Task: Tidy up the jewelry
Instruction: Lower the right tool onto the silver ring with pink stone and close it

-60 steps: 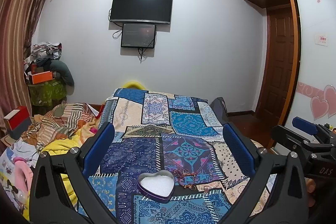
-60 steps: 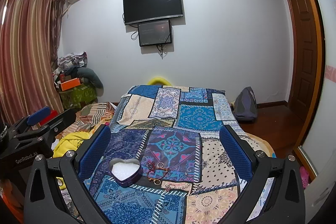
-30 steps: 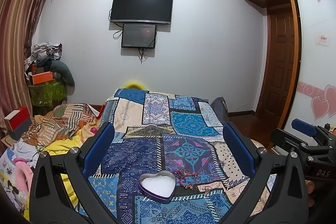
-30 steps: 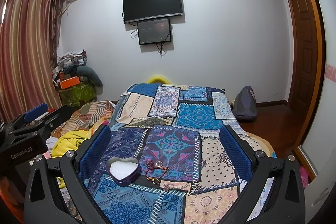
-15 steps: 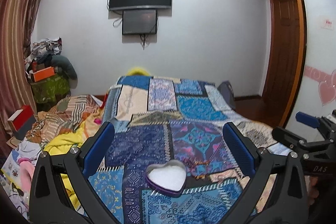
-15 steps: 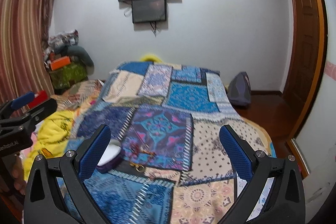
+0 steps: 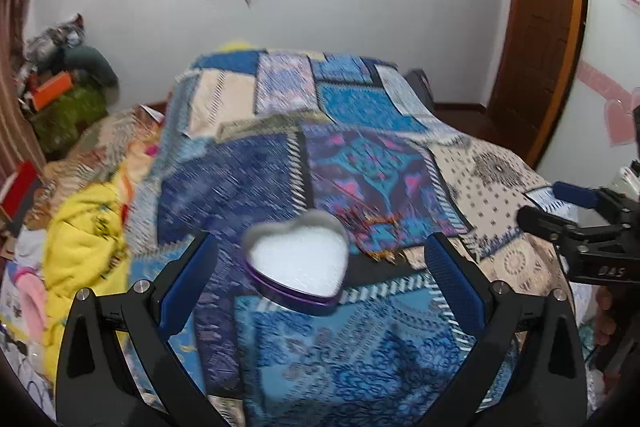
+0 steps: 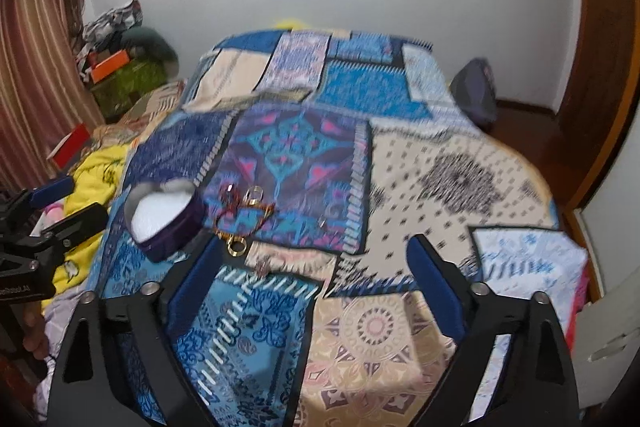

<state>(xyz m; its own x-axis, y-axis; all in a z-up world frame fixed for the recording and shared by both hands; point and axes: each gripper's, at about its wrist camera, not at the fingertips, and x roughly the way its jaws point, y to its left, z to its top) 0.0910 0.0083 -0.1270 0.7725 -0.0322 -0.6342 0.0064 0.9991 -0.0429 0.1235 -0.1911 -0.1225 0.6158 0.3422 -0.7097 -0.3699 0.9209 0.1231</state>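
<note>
jewelry (image 8: 240, 213) blurred, perhaps rings

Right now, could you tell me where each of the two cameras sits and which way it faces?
Left wrist: on the left gripper, angled down at the heart-shaped box; its fingers wide open, the right gripper at right.
Right wrist: on the right gripper, angled down at the patchwork bedspread; jaws closing on nothing, a hand at left.
Shared: box, jewelry, bedspread.
</note>
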